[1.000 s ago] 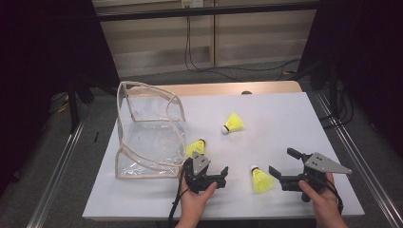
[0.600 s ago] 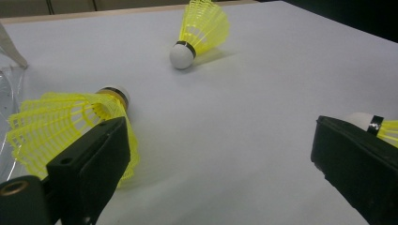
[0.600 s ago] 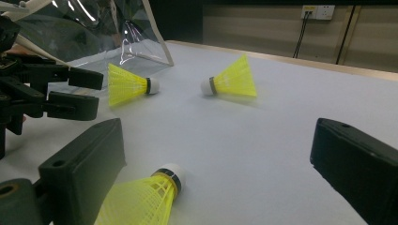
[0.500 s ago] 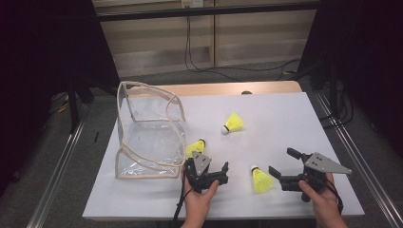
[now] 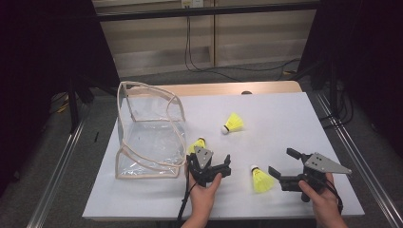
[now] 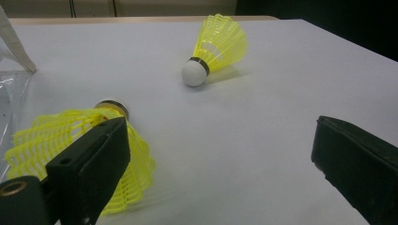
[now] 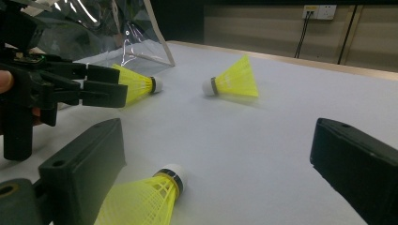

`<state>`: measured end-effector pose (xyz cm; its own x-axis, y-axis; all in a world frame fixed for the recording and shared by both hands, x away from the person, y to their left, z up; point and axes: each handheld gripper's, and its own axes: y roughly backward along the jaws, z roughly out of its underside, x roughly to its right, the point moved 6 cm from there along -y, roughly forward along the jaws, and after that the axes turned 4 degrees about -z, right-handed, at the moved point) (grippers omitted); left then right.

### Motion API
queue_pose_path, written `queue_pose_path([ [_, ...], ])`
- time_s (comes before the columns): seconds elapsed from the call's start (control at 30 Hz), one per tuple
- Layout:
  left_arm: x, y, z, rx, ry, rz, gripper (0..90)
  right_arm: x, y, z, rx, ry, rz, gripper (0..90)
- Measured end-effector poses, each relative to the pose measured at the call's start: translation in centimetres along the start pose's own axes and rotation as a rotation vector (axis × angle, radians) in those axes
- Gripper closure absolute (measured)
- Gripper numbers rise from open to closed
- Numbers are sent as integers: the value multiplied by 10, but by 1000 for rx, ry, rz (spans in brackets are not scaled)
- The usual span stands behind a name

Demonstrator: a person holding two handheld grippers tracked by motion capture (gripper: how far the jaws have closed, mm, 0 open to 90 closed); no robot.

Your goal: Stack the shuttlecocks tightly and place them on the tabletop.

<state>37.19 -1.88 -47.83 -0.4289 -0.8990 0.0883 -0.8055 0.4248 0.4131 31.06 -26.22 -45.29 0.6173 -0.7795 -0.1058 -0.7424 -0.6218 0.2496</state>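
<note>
The left gripper (image 5: 209, 167) is lining up on the nearest shuttlecock (image 5: 197, 145) — lying at its eleven o'clock, just beside the clear bag (image 5: 151, 142) — jaws gaping, empty. The right gripper (image 5: 283, 165) is waiting spread beside another shuttlecock (image 5: 260, 180). Next, probably: shifting left, then pinching the skirt.

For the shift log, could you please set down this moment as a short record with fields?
surface: white table
bag: clear bag with beige trim, open, at the table's left
shuttlecocks: three yellow, all lying on the table outside the bag
nearest the bag: shuttlecock, by the left gripper's jaw
farthest: shuttlecock, lying apart near the middle
near the right gripper: shuttlecock, cork toward the far side
left gripper: open, holding nothing
right gripper: open, holding nothing
</note>
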Motion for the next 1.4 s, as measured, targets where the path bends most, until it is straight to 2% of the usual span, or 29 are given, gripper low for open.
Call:
queue_pose_path([
  [0.13,4,-3,-2,12,-9,-5,47,1,0,0,3,-6,0,29],
  [0.23,5,-5,-4,33,-6,11,46,1,0,0,2,-5,0,29],
  [0.33,6,-8,-5,28,-6,-6,42,0,1,-1,5,-1,-1,29],
  [0.47,7,-11,-7,38,2,-5,55,1,1,-1,6,-4,1,29],
  [0.57,8,-13,-9,36,-12,-8,86,1,1,-1,8,-3,-1,29],
  [0.7,12,-18,-11,23,-20,20,119,2,2,-1,7,-3,-1,29],
  [0.8,13,-21,-11,-5,-27,39,132,2,1,-1,8,-3,-1,29],
  [1.07,12,-25,-14,-17,-23,48,176,2,2,-1,8,-3,-1,30],
  [1.17,13,-25,-16,-26,-49,45,215,2,2,-1,8,-1,0,29],
  [1.2,13,-25,-18,-20,-44,50,215,2,2,-1,8,-1,0,29],
  [1.23,14,-24,-19,-23,-47,56,259,2,2,-1,8,-1,0,30],
  [1.3,14,-25,-20,-24,-52,47,264,2,2,-2,8,-3,1,29],
  [1.33,13,-25,-21,-30,-51,47,317,2,2,-2,9,-3,0,29],
  [1.4,12,-25,-21,-37,-45,41,323,2,2,-1,8,-2,0,30],
])
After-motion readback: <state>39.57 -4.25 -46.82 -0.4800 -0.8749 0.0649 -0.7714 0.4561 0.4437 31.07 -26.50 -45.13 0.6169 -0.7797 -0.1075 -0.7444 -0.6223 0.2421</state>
